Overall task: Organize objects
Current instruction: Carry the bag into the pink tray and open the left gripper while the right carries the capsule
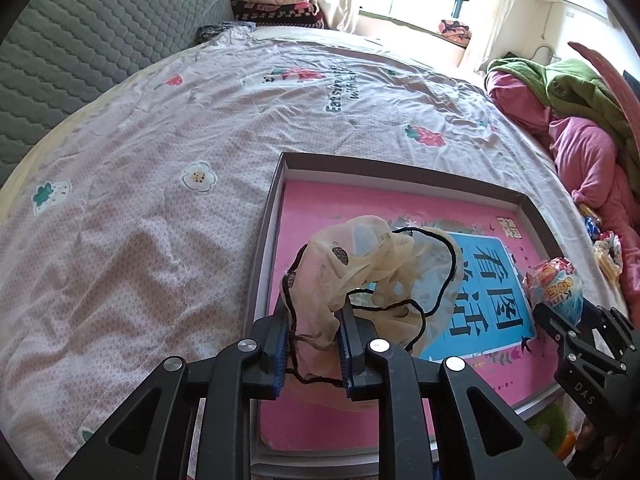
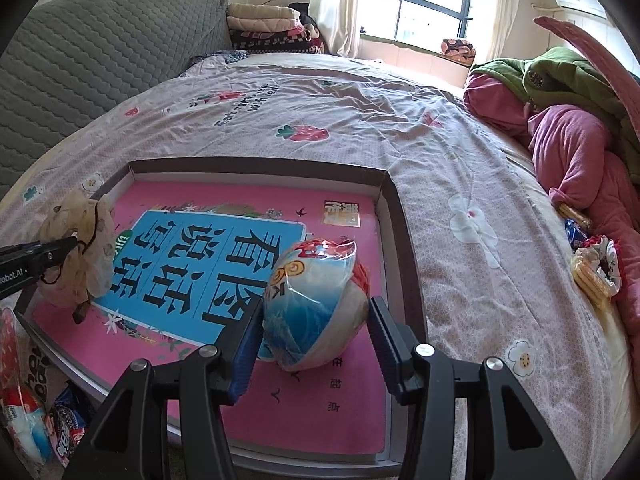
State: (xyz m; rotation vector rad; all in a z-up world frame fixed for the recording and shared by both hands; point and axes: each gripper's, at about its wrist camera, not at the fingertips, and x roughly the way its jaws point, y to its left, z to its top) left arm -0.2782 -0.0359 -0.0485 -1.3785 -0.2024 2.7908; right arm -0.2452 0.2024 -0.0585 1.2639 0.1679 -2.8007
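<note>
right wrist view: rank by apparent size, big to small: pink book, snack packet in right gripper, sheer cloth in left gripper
1. pink book
2. snack packet, though nearness to the camera inflates it
3. sheer cloth

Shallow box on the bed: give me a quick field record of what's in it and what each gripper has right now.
container: shallow box on the bed sheet
box contents: pink and blue book lying flat
left gripper: jaws around a beige sheer fabric piece with black cord, above the book
right gripper: jaws on either side of a round wrapped snack pack over the book
outside box: more snack packets beside a pink garment
</note>
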